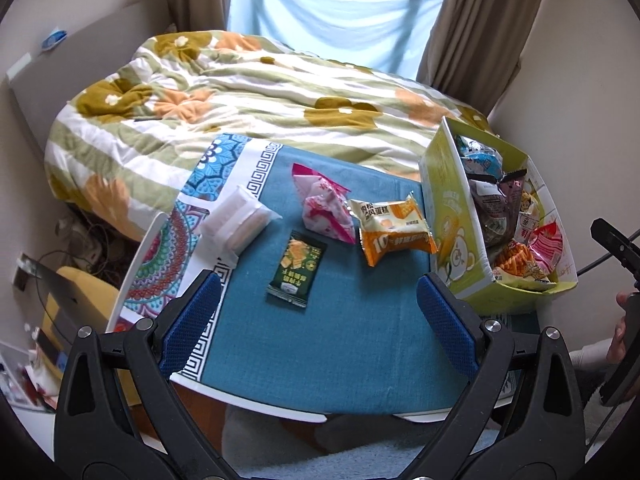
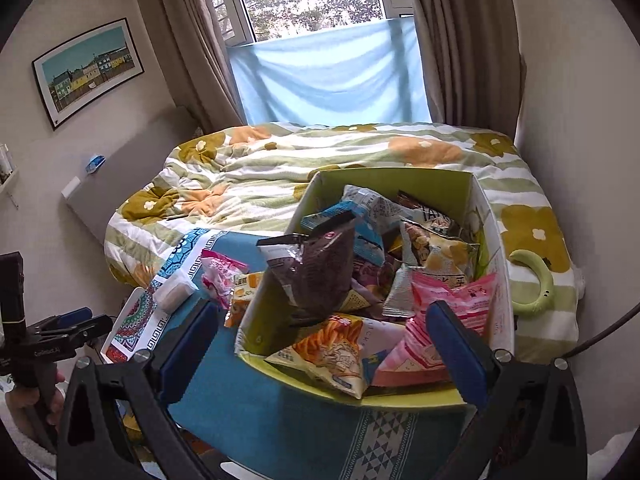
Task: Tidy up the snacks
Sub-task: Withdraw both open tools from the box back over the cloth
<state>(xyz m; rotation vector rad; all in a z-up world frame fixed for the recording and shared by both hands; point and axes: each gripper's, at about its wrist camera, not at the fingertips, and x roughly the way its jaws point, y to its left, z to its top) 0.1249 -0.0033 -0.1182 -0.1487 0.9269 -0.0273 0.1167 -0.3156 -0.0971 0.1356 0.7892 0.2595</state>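
Partly hidden orange packet (image 2: 240, 300) behind box (image 2: 260, 320)

4 wrapped snacks, among them a dark green packet (image 1: 295, 272) and an orange cake wrapper (image 1: 394, 229), lie on a blue tablecloth (image 1: 320, 340) beside a full yellow-green cardboard box (image 1: 452, 220).

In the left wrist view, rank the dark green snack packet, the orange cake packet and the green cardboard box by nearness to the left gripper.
1. Dark green snack packet, centre, just ahead of the left gripper.
2. Orange cake packet, farther, right.
3. Green cardboard box, right edge.
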